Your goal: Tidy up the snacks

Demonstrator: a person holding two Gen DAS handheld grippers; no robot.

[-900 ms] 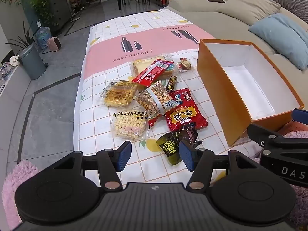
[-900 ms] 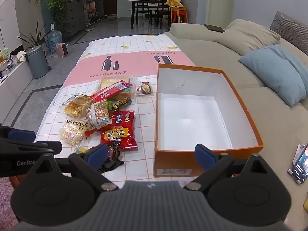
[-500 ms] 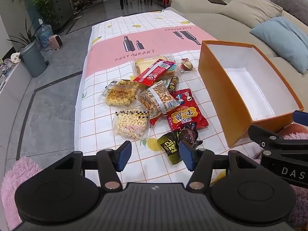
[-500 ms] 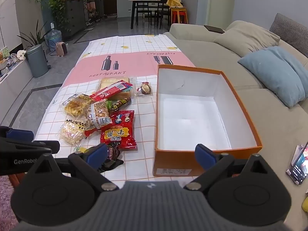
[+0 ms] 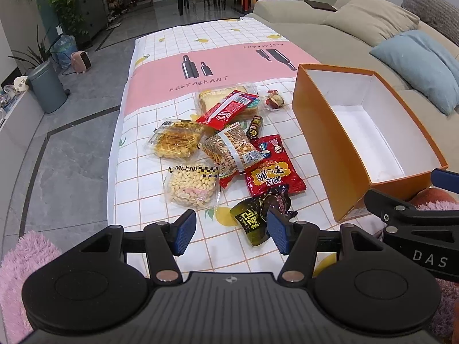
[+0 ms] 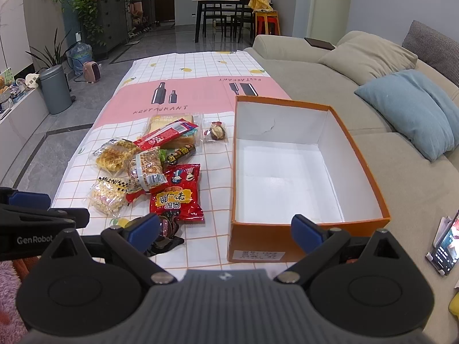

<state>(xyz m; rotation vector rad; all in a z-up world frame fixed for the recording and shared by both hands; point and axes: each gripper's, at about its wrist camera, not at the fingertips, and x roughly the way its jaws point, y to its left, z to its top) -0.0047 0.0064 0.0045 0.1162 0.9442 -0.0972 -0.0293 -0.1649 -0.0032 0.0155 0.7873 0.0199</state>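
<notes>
Several snack packs lie in a pile on the checked tablecloth. Among them are a red chip bag, a clear bag of pale puffs, a green-black seaweed packet and a wrapped toast pack. An empty orange box with a white inside stands to the right of the pile. My left gripper hangs open above the table's near edge, just short of the seaweed packet, with nothing between its pads. My right gripper is wide open in front of the box's near wall, holding nothing.
A beige sofa with a blue cushion runs along the right. A phone lies on the sofa seat near my right gripper. Pink fluffy fabric is at the lower left. A grey bin and plants stand on the floor at the left.
The left wrist view has shifted slightly, so the snacks and box sit a little lower and nearer. The right gripper has barely moved. Both jaws stay open.
</notes>
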